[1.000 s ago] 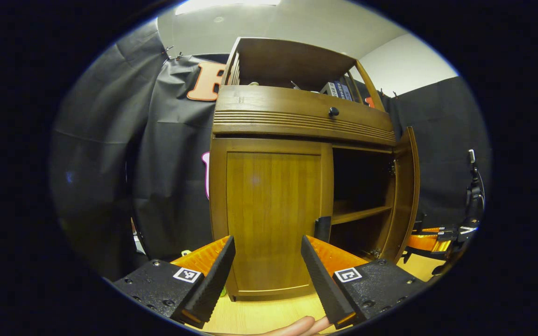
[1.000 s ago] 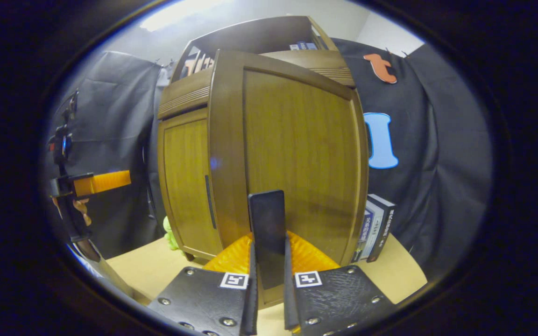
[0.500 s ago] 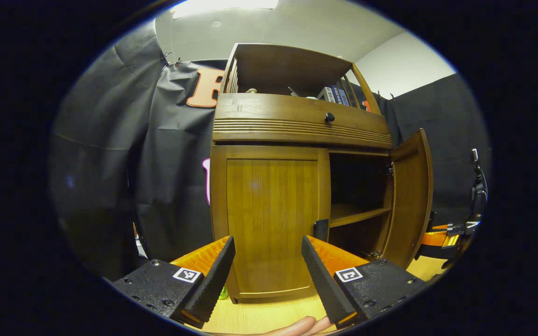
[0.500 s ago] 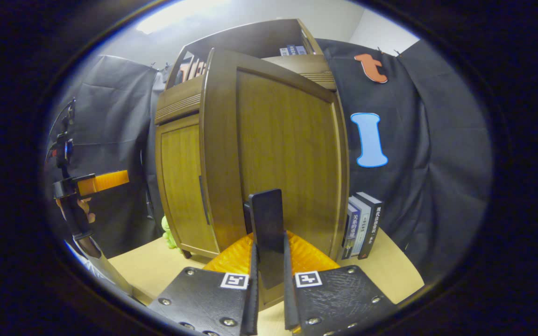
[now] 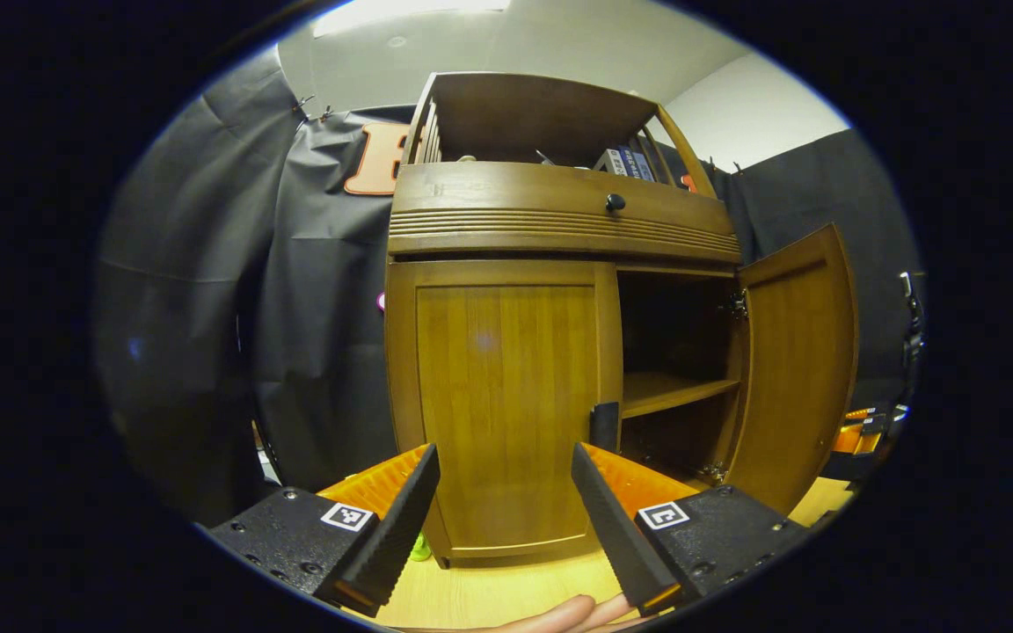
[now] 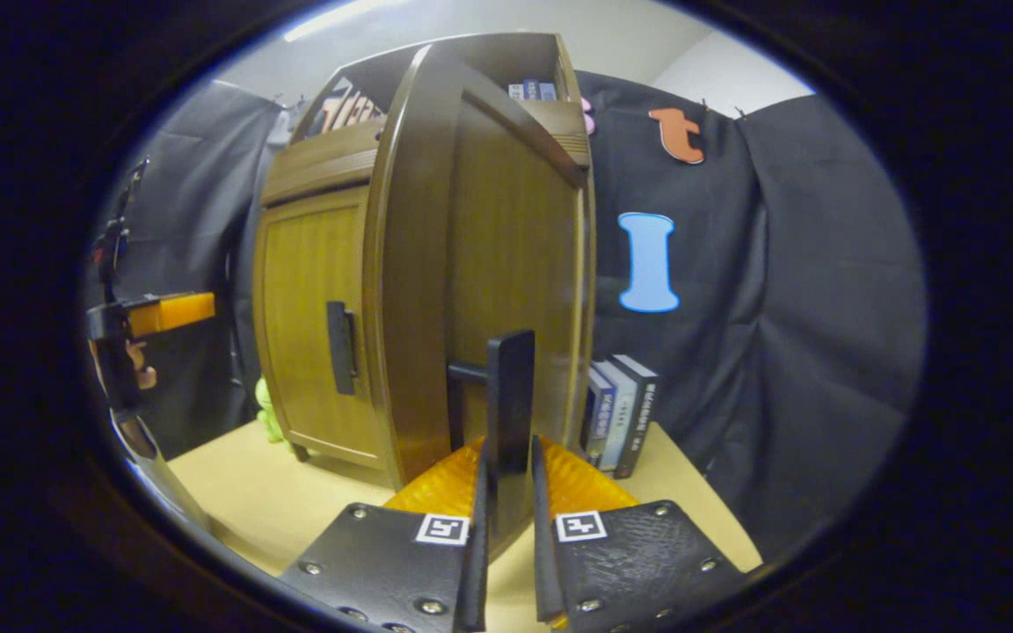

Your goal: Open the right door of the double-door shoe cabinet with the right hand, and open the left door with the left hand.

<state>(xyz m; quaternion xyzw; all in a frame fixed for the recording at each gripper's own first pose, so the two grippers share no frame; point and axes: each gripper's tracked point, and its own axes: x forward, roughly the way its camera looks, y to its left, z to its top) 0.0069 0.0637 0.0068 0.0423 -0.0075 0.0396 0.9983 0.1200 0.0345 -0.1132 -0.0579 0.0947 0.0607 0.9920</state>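
My right gripper (image 6: 506, 563) is pinched on the dark handle (image 6: 509, 413) of the right door (image 6: 471, 264), which stands swung well out from the shoe cabinet (image 5: 559, 211), baring an inner shelf (image 5: 674, 391). My left gripper (image 5: 502, 519) hangs spread apart in front of the shut left door (image 5: 502, 396), touching nothing, its handle (image 5: 605, 425) just beyond my right-hand finger. Books (image 6: 621, 413) stand on the tabletop (image 6: 278, 501) beside the cabinet.
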